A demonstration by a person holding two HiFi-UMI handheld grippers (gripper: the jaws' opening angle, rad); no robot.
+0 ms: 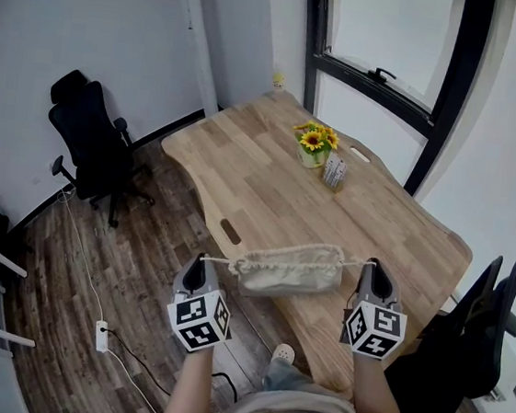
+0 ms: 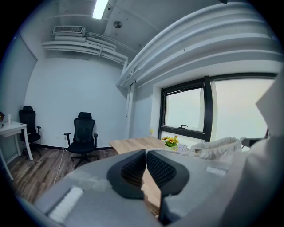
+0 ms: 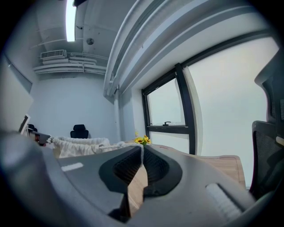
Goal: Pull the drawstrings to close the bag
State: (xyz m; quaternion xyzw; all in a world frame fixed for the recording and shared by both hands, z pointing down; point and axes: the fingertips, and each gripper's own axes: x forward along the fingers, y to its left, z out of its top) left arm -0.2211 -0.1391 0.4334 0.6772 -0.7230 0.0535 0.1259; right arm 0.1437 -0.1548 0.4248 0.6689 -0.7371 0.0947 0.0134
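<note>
A cream cloth drawstring bag (image 1: 290, 268) hangs in the air over the near edge of the wooden table (image 1: 270, 184), its mouth gathered. A thin drawstring (image 1: 219, 261) runs from its left end into my left gripper (image 1: 202, 261), which is shut on it. At the other end, the right drawstring (image 1: 353, 265) is pinched in my shut right gripper (image 1: 373, 265). In the left gripper view the jaws (image 2: 145, 153) are pressed together, and the bag (image 2: 217, 148) lies to their right. The right gripper view shows shut jaws (image 3: 142, 148), with the string leading left to the bag (image 3: 82, 145).
A pot of sunflowers (image 1: 313, 144) and a small holder (image 1: 335, 173) stand mid-table. Black office chairs sit at the left (image 1: 95, 136) and at the right (image 1: 475, 337). A power strip (image 1: 102, 329) and cable lie on the wood floor. A window is behind the table.
</note>
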